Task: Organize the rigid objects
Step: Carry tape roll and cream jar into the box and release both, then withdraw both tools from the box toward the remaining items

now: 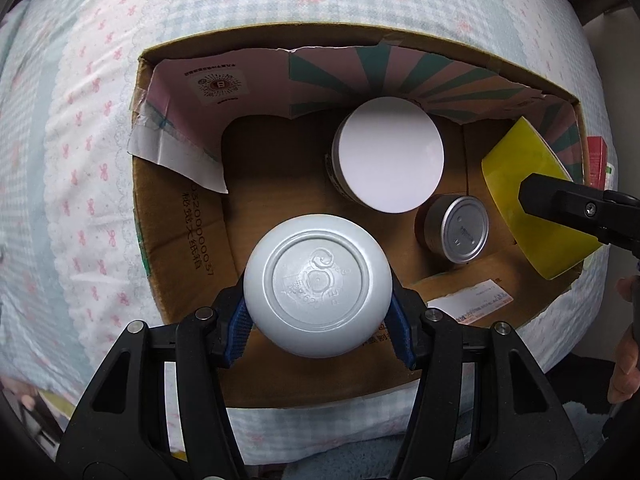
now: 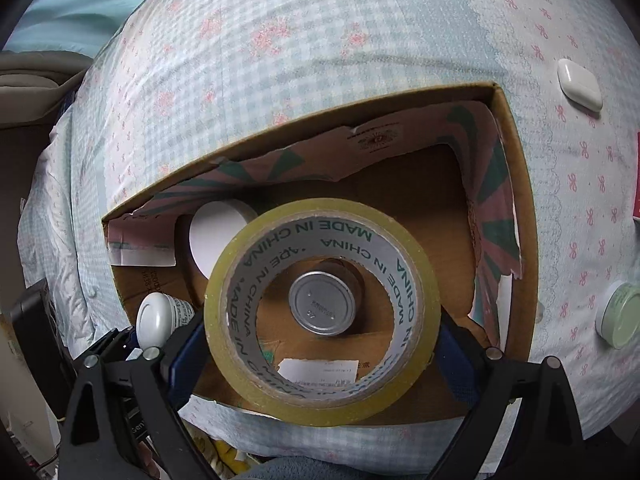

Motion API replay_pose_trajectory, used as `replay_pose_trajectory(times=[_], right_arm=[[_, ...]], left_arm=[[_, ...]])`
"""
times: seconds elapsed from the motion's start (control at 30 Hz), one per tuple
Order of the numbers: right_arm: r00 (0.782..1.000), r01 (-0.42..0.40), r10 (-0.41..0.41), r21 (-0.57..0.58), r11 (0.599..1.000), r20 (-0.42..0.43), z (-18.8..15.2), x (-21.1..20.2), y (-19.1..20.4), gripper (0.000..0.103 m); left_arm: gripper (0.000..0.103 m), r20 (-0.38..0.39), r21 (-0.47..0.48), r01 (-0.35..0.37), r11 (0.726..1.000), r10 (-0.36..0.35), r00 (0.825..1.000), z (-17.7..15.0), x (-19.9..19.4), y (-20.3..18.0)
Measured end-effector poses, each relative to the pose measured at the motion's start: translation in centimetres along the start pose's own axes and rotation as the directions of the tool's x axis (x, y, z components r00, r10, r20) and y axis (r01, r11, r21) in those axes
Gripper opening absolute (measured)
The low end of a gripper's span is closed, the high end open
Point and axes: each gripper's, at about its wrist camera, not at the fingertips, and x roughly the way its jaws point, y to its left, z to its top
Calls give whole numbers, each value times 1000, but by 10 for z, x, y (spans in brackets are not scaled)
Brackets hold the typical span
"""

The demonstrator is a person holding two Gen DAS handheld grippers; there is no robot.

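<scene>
Left gripper [image 1: 318,316]: clamped on a white bottle [image 1: 318,286], blue pads on either flank, base towards the lens, held above the near part of the open box [image 1: 180,216].
Right gripper [image 2: 320,344]: jaws wide but closed on a tape roll [image 2: 322,312], which is held by its outer rim over the near right part of the box (through its hole shows the tin below).
Bottle, handling: rigid plastic, probably light; the rounded, smooth wall looks slippery, so a grip at the widest girth seems safest.
Tape, handling: stiff ring, light, glossy outside; squeezing across the full width is likely secure, though it could pivot between the pads.
Box contents: a white-lidded jar [image 1: 390,156] near the far wall, and a small tin [image 1: 456,228] in front of it, both upright on the floor.
Free floor: the left half looks open for the bottle.
Outside: a white case [image 2: 580,85] and a pale green tub [image 2: 620,316] lie on the quilt [image 2: 280,60], right of the box.
</scene>
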Motion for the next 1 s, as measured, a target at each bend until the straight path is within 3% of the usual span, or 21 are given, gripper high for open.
replay_pose_trajectory(times=[0.13, 0.17, 0.2, 0.23, 0.3, 0.5, 0.8, 0.93, 1.0], right_arm=[[1000, 10, -10, -1, 1000, 6, 6, 1, 1, 96], [1000, 18, -18, 4, 1000, 12, 7, 1, 1, 97], [1000, 22, -22, 5, 1000, 14, 8, 1, 1, 97], [999, 34, -34, -1, 999, 11, 9, 1, 2, 97], [998, 53, -53, -27, 998, 14, 9, -1, 5, 103], [989, 25, -20, -28, 999, 143, -2, -26, 6, 103], [991, 7, -3, -28, 1000, 133, -29, -48, 0, 103], [990, 53, -47, -43, 998, 134, -43, -61, 2, 103], [986, 83, -72, -69, 994, 148, -51, -69, 4, 103]], left_arm=[[54, -5, 2, 7, 1000, -7, 1000, 2, 1, -3], [64, 7, 10, 12, 1000, -12, 1000, 2, -2, -4], [91, 23, 17, 10, 1000, -11, 1000, 2, -7, -6], [103, 43, 22, -2, 1000, 1, 999, 2, -13, -7], [103, 74, 29, -7, 1000, 5, 997, 2, -22, -10], [103, 74, 27, -20, 999, 18, 997, -2, -32, -14], [103, 155, 14, -42, 999, 40, 987, -24, -69, -9], [103, 244, 10, -107, 994, 102, 964, -43, -96, -12], [103, 284, 8, -105, 994, 99, 954, -54, -110, -14]])
